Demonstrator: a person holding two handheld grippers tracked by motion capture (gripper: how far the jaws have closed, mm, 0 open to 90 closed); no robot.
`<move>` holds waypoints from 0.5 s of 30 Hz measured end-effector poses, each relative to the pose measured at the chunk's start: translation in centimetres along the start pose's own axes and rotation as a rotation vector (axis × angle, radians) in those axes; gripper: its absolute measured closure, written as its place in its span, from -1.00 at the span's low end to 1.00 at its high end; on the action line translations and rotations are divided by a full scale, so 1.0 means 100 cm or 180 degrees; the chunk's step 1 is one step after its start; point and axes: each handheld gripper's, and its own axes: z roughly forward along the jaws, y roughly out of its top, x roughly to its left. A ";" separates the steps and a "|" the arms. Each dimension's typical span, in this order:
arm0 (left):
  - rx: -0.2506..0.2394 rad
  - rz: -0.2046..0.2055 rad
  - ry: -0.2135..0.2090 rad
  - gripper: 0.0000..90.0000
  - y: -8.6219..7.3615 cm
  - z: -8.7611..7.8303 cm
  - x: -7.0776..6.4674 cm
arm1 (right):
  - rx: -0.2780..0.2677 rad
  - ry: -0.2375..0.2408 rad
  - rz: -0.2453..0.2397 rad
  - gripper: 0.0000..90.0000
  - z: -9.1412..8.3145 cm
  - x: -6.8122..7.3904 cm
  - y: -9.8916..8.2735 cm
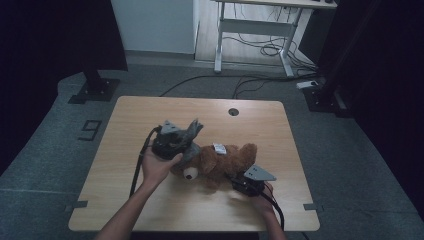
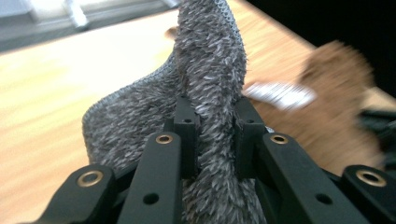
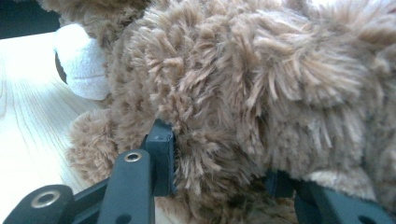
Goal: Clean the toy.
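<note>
Left gripper clenched on grey furry cloth, lifted over teddy bear head at table centre. Right gripper pinching bear's brown fur. White tag on bear; cable hole beyond, nothing blocking.

Brown plush teddy bear lying mid-table, grey fuzzy cloth lifted upright at its head

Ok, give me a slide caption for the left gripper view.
Left gripper clamps a fold of grey fuzzy fabric, with the brown teddy bear blurred behind.
</note>
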 end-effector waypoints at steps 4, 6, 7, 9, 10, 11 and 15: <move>-0.0022 0.0194 -0.0225 0.68 0.026 0.018 -0.036 | 0.0002 0.0003 -0.0009 0.21 0.000 0.000 0.000; -0.0001 0.0253 -0.0340 0.68 0.035 0.030 -0.053 | 0.0010 0.0003 -0.0017 0.21 0.000 0.000 0.000; 0.0009 0.0269 -0.0384 0.68 0.038 0.035 -0.060 | 0.0010 0.0003 -0.0017 0.21 0.000 0.000 0.000; 0.0063 0.0354 -0.0425 0.68 0.044 0.049 -0.077 | 0.0011 0.0004 -0.0025 0.21 -0.001 0.000 0.000; 0.0113 0.0391 -0.0444 0.68 0.046 0.057 -0.086 | 0.0012 -0.0004 -0.0037 0.21 -0.001 0.001 0.000; 0.0172 0.0422 -0.0473 0.68 0.046 0.065 -0.094 | 0.0012 -0.0004 -0.0037 0.21 -0.001 0.001 0.000; 0.0493 0.0625 -0.0435 0.67 0.036 0.094 -0.114 | 0.0010 -0.0014 -0.0063 0.21 -0.001 0.001 0.000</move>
